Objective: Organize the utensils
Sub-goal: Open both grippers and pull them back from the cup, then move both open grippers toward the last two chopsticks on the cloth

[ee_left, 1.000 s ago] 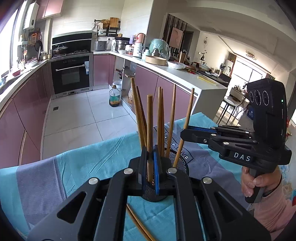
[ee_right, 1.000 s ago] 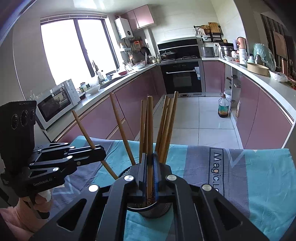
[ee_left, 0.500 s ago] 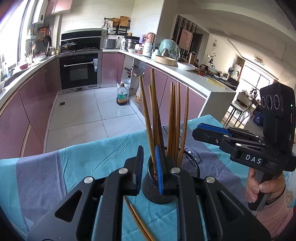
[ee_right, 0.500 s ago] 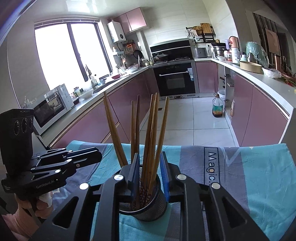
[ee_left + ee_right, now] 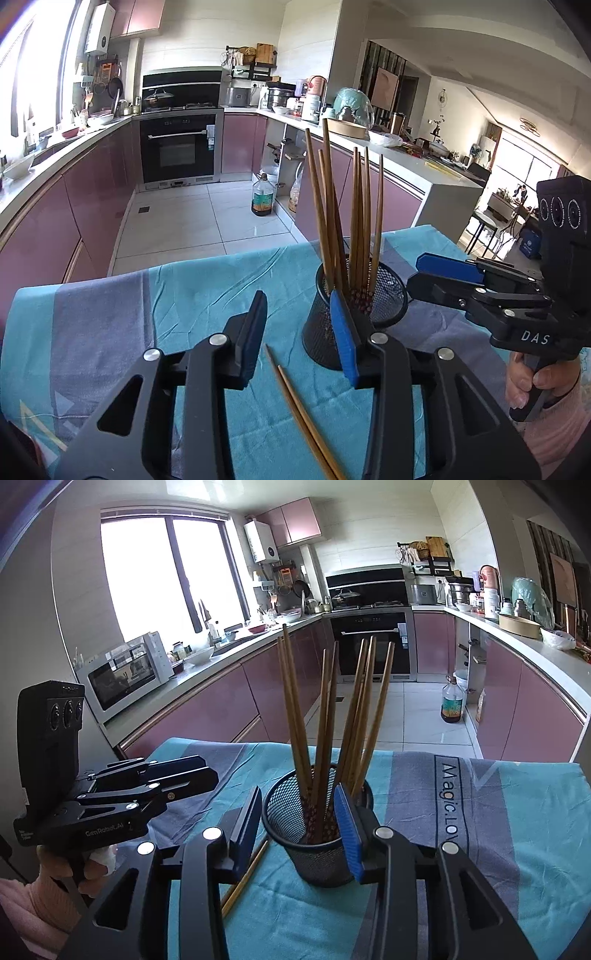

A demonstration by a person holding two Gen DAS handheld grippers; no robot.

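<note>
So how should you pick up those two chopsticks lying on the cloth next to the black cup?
Probably from above, near the middle of the two loose chopsticks, with one of the left gripper fingers on each side across their width. They lie flat and side by side on the blue cloth, so a sideways pinch could catch both. The mesh cup stands close, so coming straight down avoids knocking it.
</note>
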